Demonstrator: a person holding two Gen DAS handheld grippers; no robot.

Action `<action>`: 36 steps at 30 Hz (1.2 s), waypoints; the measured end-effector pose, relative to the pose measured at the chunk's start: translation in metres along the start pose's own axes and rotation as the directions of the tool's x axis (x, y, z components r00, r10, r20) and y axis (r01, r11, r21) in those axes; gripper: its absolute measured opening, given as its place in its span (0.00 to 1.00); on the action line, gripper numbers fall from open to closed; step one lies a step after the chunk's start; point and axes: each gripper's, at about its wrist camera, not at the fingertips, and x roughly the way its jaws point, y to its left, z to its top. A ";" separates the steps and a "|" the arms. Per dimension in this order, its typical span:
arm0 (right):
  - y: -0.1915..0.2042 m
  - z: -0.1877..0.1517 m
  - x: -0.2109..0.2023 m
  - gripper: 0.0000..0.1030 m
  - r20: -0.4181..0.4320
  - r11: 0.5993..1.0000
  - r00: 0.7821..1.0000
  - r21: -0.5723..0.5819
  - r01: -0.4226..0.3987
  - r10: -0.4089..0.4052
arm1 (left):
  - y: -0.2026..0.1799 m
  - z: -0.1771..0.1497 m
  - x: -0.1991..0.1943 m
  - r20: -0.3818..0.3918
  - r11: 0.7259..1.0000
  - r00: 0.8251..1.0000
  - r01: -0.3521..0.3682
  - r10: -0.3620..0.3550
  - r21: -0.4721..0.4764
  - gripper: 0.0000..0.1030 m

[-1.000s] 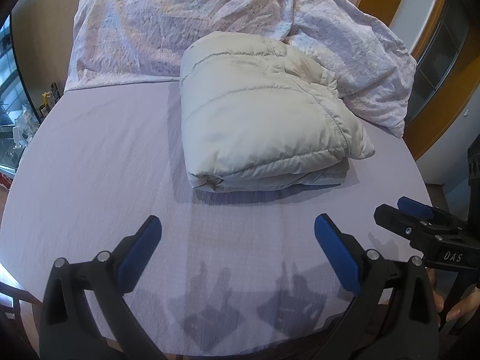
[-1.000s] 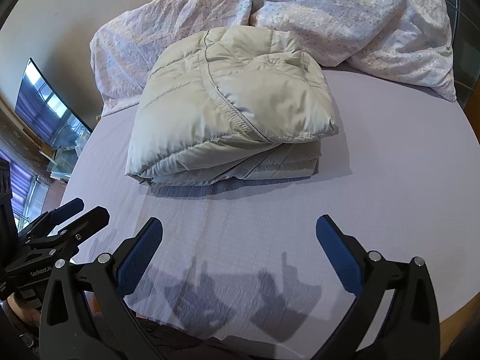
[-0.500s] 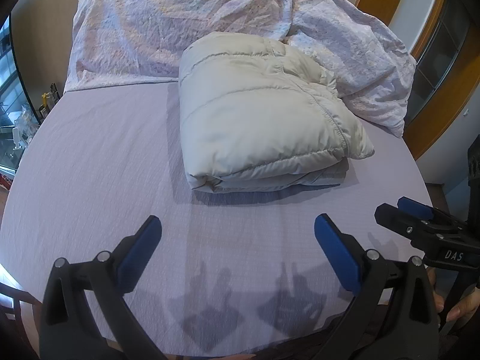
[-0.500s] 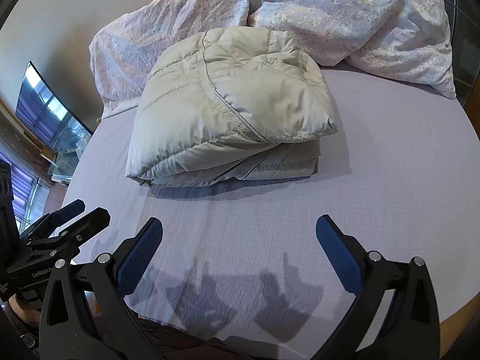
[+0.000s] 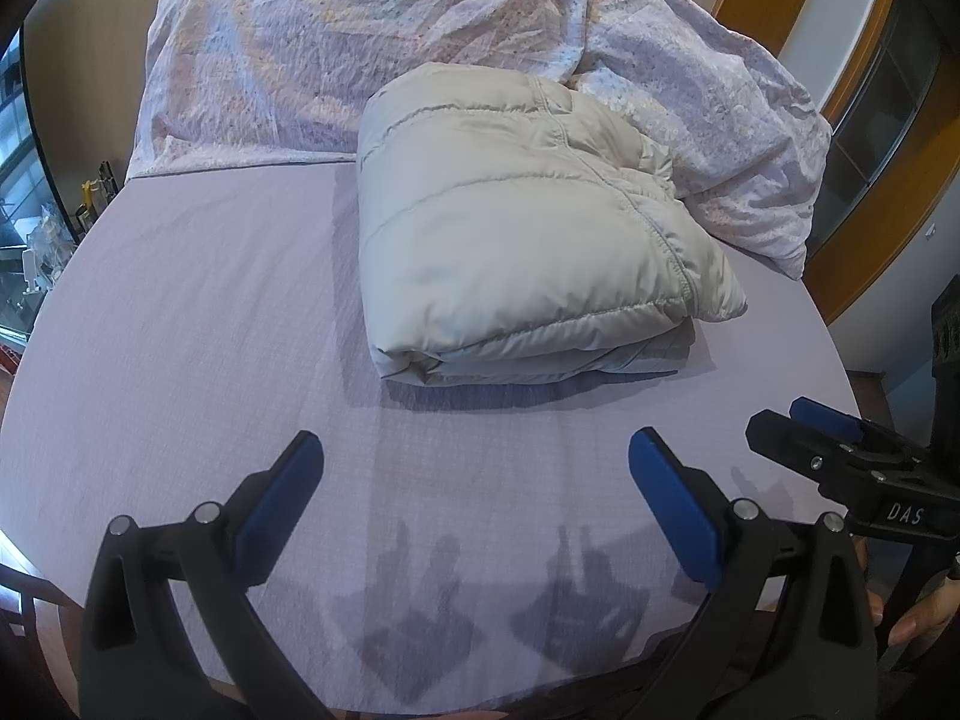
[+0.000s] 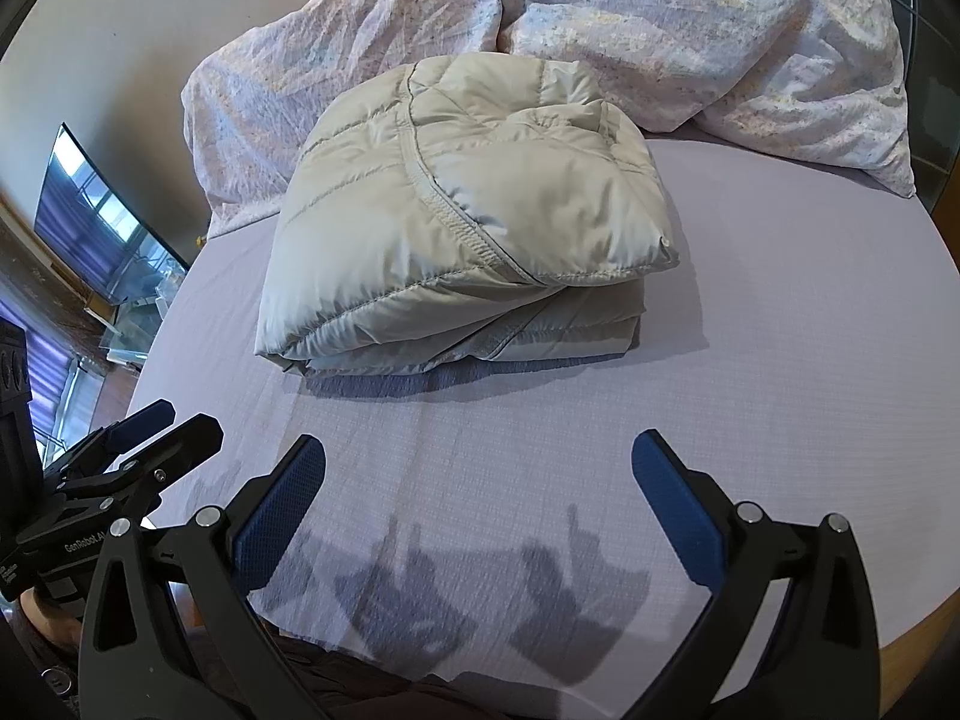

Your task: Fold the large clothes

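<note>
A beige puffer jacket lies folded into a thick bundle on the lilac bed sheet, also seen in the right wrist view. My left gripper is open and empty, held above the sheet near the bed's front edge, short of the jacket. My right gripper is open and empty, likewise short of the jacket. The right gripper shows at the right edge of the left wrist view; the left gripper shows at the left of the right wrist view.
A crumpled floral duvet is piled along the head of the bed behind the jacket, also in the right wrist view. A television stands at the left. A wooden door frame is at the right.
Almost nothing: both grippers stay open and hover in place. The views shift very slightly.
</note>
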 end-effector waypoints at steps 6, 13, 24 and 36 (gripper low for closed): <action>-0.001 0.000 0.000 0.99 0.001 1.000 1.000 -0.001 0.000 0.000 | 0.000 0.000 0.000 0.000 1.000 1.000 0.002 -0.002 -0.001 0.98; -0.001 0.000 0.000 0.99 0.005 1.000 1.000 0.000 0.003 -0.003 | 0.000 0.000 0.000 0.002 1.000 1.000 0.005 -0.005 -0.003 0.98; 0.000 0.001 -0.003 0.99 0.010 1.000 1.000 0.000 0.005 -0.005 | 0.000 0.002 -0.001 0.010 1.000 1.000 0.010 -0.010 -0.002 0.98; 0.000 0.001 -0.005 0.99 0.011 1.000 1.000 0.001 0.005 -0.005 | 0.000 0.001 -0.004 0.016 1.000 1.000 0.012 -0.012 0.002 0.98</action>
